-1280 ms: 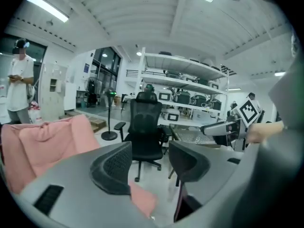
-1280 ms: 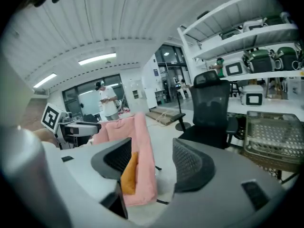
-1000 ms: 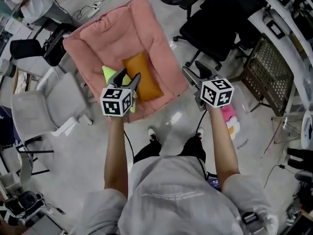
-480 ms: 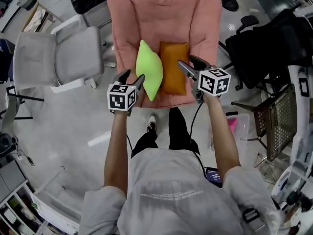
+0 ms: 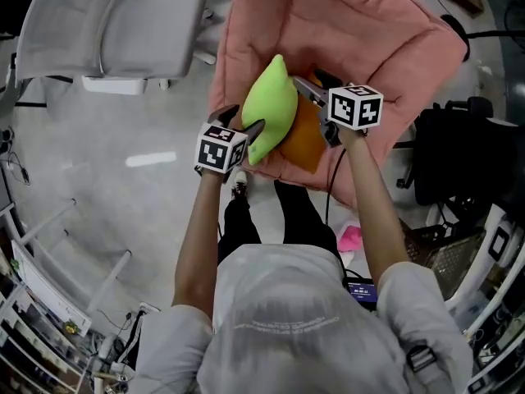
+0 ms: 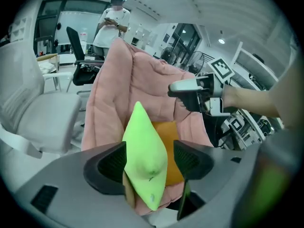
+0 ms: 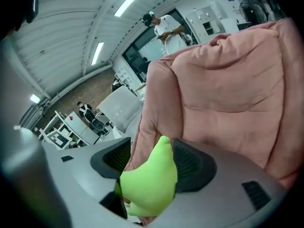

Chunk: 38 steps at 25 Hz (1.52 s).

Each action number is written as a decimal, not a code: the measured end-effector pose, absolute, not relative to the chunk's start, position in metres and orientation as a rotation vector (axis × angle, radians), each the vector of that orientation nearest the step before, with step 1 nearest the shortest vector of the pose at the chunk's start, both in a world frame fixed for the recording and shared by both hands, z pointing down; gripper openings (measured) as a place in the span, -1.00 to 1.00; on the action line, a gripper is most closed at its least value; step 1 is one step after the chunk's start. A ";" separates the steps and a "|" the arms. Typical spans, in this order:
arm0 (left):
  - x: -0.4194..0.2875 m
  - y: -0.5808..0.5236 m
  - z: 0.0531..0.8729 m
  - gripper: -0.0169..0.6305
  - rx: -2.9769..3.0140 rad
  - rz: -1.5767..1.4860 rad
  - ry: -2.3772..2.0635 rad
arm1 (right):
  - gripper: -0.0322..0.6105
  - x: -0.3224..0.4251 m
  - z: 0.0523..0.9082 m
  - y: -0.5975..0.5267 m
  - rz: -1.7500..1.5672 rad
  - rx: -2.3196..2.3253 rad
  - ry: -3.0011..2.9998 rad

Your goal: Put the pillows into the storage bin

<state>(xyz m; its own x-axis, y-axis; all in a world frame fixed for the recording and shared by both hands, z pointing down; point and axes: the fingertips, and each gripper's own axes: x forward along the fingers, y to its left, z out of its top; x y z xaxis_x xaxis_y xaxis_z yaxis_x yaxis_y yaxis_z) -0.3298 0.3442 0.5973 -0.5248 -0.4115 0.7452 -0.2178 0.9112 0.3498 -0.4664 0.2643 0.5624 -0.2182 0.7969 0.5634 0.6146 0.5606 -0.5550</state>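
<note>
A padded pink chair [image 5: 394, 39] fills the upper right of the head view. On its seat, near the frame's centre, a lime-green pillow [image 5: 272, 109] stands on edge, touching a flatter orange pillow [image 5: 305, 142] to its right. The left gripper [image 5: 243, 120], centre left, straddles the green pillow's lower end, jaws opening, not pinching. The right gripper [image 5: 310, 79], just above centre, has its jaws spread around the upper corner, also loose. With neither gripper clamped, a lift would likely let the soft pillow slip out or topple off the seat. No storage bin is identifiable.
</note>
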 end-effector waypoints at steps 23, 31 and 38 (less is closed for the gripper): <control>-0.303 0.338 0.625 -0.40 0.425 -0.431 -2.110 | -0.37 -0.454 0.650 0.325 0.239 -1.162 -1.752; -0.270 0.334 0.569 -0.44 0.641 -0.359 -2.210 | -0.37 -0.417 0.571 0.287 0.366 -1.082 -1.969; -0.247 0.339 0.498 -0.44 0.890 -0.184 -2.278 | -0.36 -0.378 0.483 0.260 0.463 -0.984 -2.206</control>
